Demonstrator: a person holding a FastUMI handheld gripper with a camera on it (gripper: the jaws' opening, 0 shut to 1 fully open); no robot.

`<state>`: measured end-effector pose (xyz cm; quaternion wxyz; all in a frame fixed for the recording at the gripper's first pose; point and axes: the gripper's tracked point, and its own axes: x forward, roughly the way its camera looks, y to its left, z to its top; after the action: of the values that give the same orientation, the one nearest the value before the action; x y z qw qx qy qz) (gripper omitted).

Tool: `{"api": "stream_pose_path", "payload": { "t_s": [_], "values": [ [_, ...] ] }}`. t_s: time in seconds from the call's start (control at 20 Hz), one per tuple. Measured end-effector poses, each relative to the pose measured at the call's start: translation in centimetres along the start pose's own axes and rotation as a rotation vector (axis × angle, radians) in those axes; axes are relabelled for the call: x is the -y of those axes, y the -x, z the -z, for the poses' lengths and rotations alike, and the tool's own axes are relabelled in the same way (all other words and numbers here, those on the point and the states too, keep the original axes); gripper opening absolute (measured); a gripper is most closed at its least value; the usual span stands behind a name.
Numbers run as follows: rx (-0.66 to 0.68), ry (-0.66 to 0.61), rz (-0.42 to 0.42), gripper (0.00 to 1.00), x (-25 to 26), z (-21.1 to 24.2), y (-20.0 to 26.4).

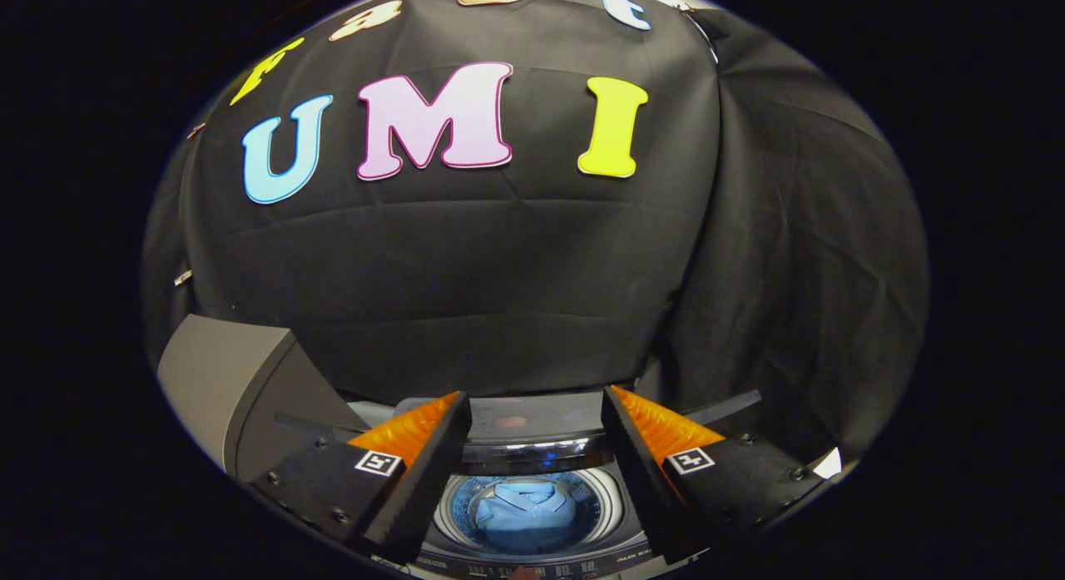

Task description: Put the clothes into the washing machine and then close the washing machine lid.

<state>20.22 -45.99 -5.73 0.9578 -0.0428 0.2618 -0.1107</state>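
- Gripper [532,447]: the two fingers stand wide apart with nothing held between them. Both fingers hang above the machine and touch nothing.
- Washing machine [532,555]: a top-loading unit sits directly below the fingers. Its round drum opening is visible in the gap between them.
- Lid [532,418]: the lid stands raised at the rear of the drum opening, just ahead of the fingertips. The drum is uncovered.
- Light blue shirt [524,505]: the garment lies inside the drum, collar facing up, roughly centred in the opening. It is below and between the fingers, apart from both.
- Control panel [532,570]: a strip with small markings runs along the near rim of the machine; the markings are too small to tell.
- Grey cabinet [225,380]: a box-shaped unit stands beside the machine, beyond the left finger.
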Motion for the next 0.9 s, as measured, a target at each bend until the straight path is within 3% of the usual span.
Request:
{"api": "stream_pose_path", "payload": {
  "t_s": [0.15, 0.3, 0.65, 0.9],
  "values": [
    [-0.035, -0.005, 0.004, 0.99, 0.2, 1.8, 0.0],
    [-0.192, -0.011, -0.025, 0.99, -0.4, 7.8, 0.6],
    [-0.390, -0.035, -0.017, 0.99, 0.7, 20.3, 1.0],
    [-0.435, -0.007, -0.016, 1.00, 0.8, 22.4, 0.7]
  ]
}}
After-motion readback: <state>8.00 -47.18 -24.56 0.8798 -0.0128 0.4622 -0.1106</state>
